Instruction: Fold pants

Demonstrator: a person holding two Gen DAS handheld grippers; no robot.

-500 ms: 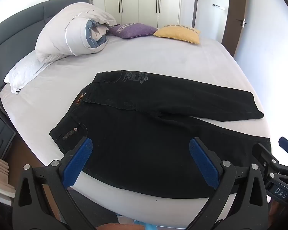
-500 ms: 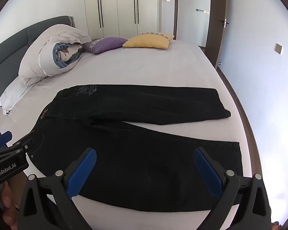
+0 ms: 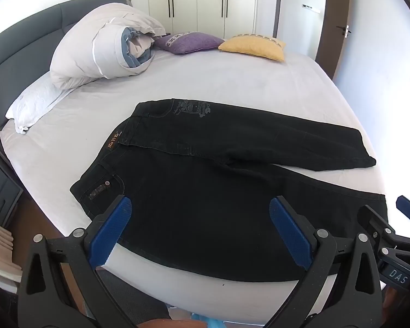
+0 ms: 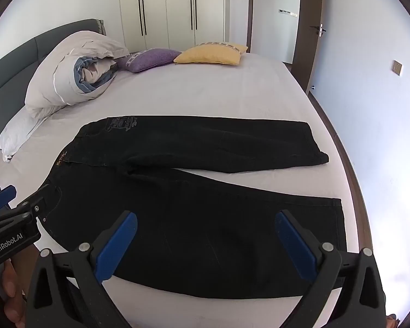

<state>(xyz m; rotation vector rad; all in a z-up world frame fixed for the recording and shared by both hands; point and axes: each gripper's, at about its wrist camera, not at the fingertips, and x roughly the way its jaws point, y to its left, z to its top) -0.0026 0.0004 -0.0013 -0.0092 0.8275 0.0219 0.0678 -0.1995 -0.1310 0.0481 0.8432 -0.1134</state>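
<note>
Your left gripper (image 3: 199,232) hangs with its blue pads spread wide apart, holding nothing, just above the near edge of the black pants (image 3: 232,186). Your right gripper (image 4: 205,243) is the same: pads wide apart, empty, poised over the near leg.

The pants lie flat on the bed (image 3: 232,82), directly ahead of both claws. Their long axis runs crosswise to the way your claws point. The waistband (image 3: 114,145) sits ahead and to the left of the left gripper. The two hems point off to the right. The near leg's hem (image 4: 339,224) is just ahead and right of the right gripper. The far leg (image 4: 232,145) lies beyond the near one, angling slightly away so the legs form a narrow open V.

Judging from this, the folding has barely begun. The legs are still spread side by side, not laid one over the other, and no lengthwise fold shows. All the folds look to be ahead of you.

Farther beyond the claws, near the headboard, rest a rolled duvet (image 3: 104,43), a purple cushion (image 3: 188,42) and a yellow cushion (image 3: 254,46), well apart from the pants.
</note>
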